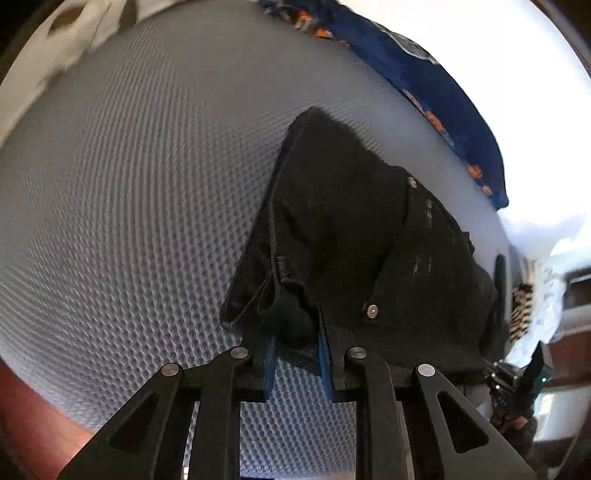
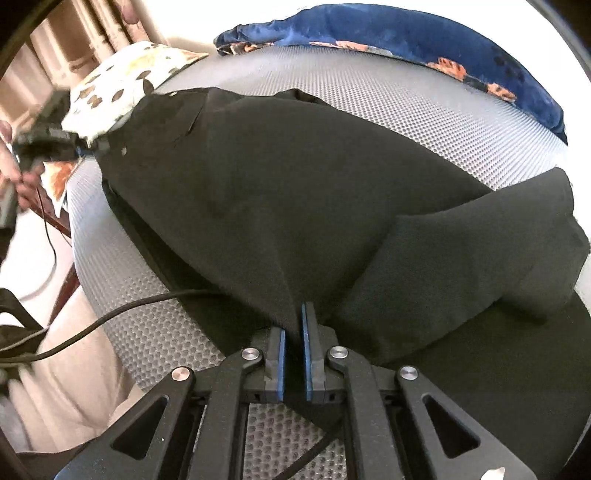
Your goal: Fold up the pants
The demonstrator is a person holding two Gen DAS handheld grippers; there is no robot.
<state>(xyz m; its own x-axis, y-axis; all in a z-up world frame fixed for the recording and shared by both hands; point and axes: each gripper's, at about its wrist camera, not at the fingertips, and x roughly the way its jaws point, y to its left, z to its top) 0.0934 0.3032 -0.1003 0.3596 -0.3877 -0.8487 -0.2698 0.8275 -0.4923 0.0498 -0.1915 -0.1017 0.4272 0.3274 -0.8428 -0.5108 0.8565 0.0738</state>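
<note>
At the far left of your right-wrist view, your left hand (image 2: 14, 181) grips the handle of the left tongs (image 2: 85, 147), which bite the waistband end of the black pants (image 2: 295, 192); that corner is small and smeared, so how the pads sit there is hard to read from this side. A spotted white pillow (image 2: 122, 88) lies just behind it, cut off by the frame's rim. In the left-wrist view those left tongs (image 1: 295, 350) are drawn in on a bunched wad of dark cloth, the blue pads (image 1: 269, 365) half buried in it, with a metal button (image 1: 372, 311) just to the right. The pants lie across the grey mesh mattress (image 2: 424, 110), running from far left to near right, and one leg is doubled over on the right side. A black cable (image 2: 110, 314) crosses the near left of the mattress and vanishes under the cloth. In the middle foreground, your right tongs (image 2: 293, 347) are pressed nearly together on a raised ridge of the fabric. Along the far edge a blue patterned blanket (image 2: 406, 33) runs rightward, beyond which the glare hides everything.
</note>
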